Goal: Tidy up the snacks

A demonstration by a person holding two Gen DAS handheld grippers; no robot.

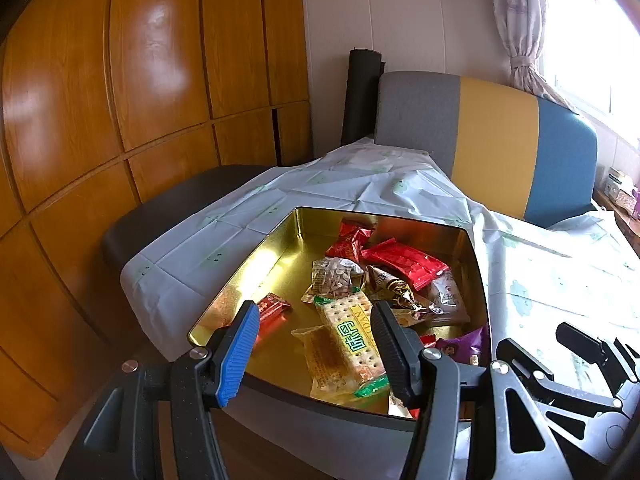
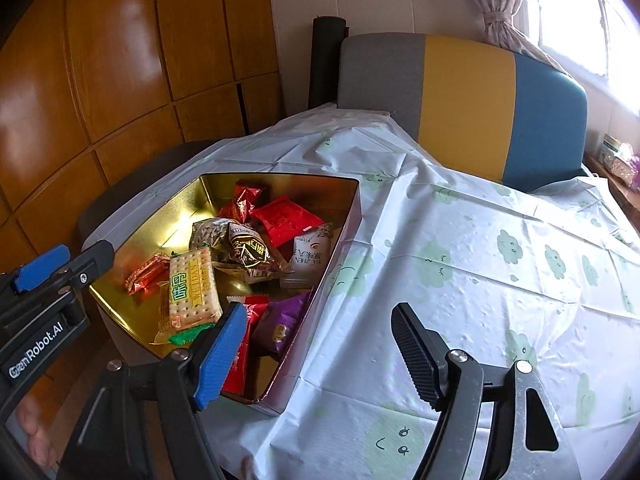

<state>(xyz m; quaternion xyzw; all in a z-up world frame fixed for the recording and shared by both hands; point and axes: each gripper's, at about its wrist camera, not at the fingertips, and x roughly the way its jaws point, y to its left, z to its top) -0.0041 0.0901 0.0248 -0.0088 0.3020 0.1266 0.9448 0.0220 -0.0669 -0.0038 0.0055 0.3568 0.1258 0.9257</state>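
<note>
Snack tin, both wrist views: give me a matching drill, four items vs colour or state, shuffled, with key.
Items:
1. cracker pack
2. tin interior
3. left gripper
4. packet in the tin's near right corner

Colour or state:
A. purple
B. gold, shiny
C. open, nothing between the fingers
D. clear wrap, green ends

Pairs: 1-D, 2-B, 3-C, 4-A

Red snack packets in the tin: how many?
4 visible: two at the far end, one small by the left wall, one at the near corner; others may be hidden.
</note>
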